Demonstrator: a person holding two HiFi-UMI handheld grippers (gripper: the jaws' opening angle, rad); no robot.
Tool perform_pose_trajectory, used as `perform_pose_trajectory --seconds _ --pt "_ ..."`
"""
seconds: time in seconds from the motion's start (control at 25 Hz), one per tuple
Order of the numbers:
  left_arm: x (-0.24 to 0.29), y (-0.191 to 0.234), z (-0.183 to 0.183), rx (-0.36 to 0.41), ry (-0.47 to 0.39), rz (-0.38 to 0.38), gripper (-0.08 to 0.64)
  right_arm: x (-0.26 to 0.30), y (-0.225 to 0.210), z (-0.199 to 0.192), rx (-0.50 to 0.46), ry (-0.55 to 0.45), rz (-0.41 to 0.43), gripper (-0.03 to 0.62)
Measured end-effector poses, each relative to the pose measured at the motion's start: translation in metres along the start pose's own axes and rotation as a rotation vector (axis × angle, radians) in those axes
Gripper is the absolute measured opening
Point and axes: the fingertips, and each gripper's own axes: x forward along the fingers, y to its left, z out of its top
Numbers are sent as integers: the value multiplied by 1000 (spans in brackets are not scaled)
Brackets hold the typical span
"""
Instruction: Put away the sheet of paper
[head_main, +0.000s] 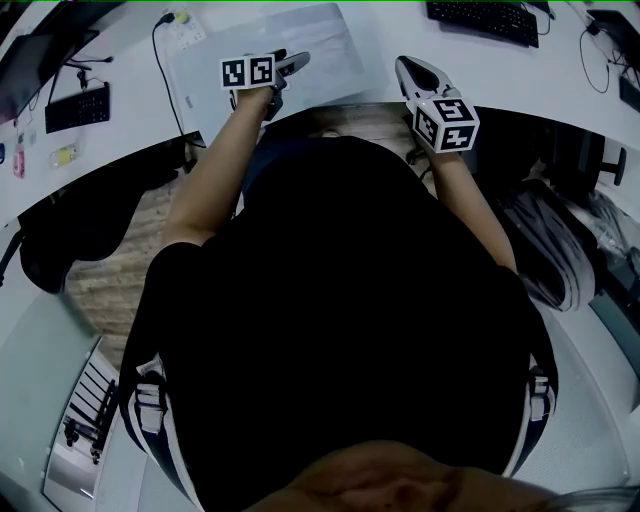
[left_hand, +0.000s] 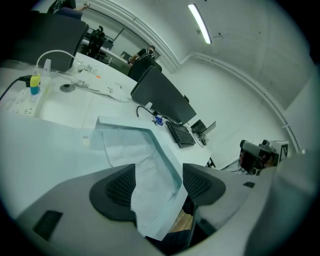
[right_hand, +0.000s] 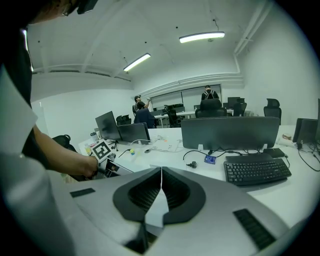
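Left tongs (left_hand: 157, 181): apart, straddling the crumpled sheet of paper (left_hand: 150, 200) | Sheet: lies against a pale blue folder (left_hand: 127, 131) at the near edge of the desk (left_hand: 95, 97) | Right tongs (right_hand: 161, 186): closed together, nothing held, apart from the sheet

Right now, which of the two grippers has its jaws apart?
The left gripper: its jaws stand apart, with the sheet of paper between them. The right gripper has its jaws shut on the paper's edge.
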Motion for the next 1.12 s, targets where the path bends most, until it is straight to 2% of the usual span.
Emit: perform_pose_trajectory --seconds 0.56,0.68,0.88,1.12 --pt "-52 -35 15 42 -124 -39 203 12 16 9 -43 -16 77 16" --pt "-68 -41 20 72 -158 -27 181 15 20 10 -49 -15 90 15" --pt "-91 -60 30 118 -222 -51 142 21 29 19 -57 -22 116 16" --pt "-112 -74 33 160 -257 -34 72 26 38 26 -58 -30 145 16"
